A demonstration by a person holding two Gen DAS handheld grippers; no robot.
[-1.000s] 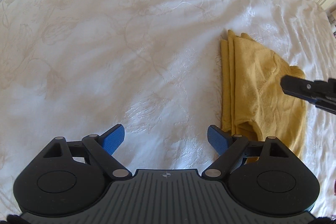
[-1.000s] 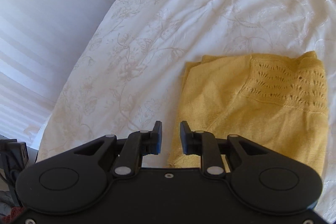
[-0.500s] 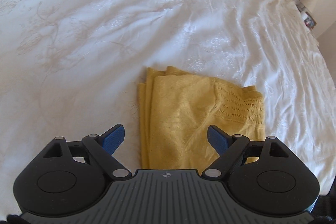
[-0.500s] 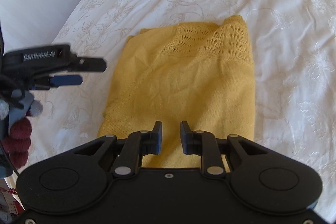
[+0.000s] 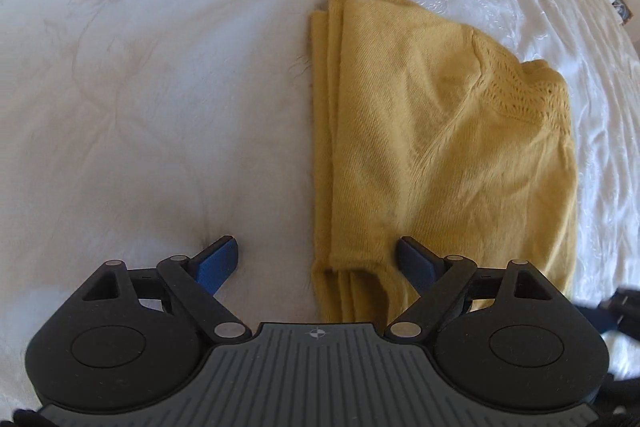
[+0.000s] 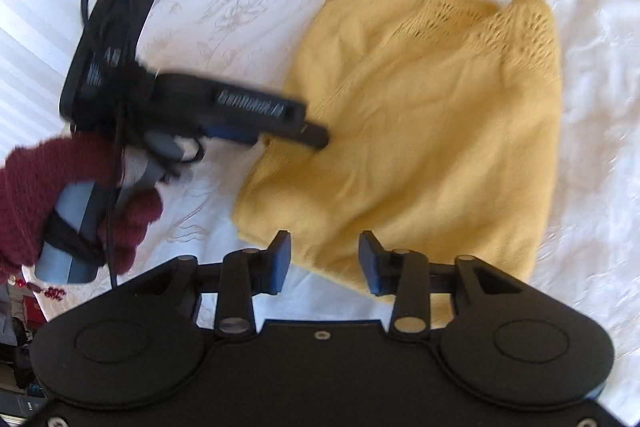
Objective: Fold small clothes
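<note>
- On the left of the right wrist view, a hand (image 6: 76, 195) in a dark red knitted glove grips the grey handle of the left gripper (image 6: 304, 133), which points rightward over the near-left edge of the yellow knitted garment (image 6: 420, 131); a black cable hangs beside the handle.
- In the left wrist view, the left gripper (image 5: 316, 259) stands wide open, with its left blue pad (image 5: 218, 261) over the white bedspread (image 5: 140, 87) and its right one over the cloth, straddling the garment's stacked left edges at the near corner; the pads do not press on it.
- The garment lies folded into a rough rectangle on the bedspread, its lace-pattern part at the far right.
- The right gripper (image 6: 324, 261) hovers over the garment's near edge, jaws opening, nothing clamped between them.
- At the right edge of the left wrist view, a blurred dark tip of the right gripper shows.
</note>
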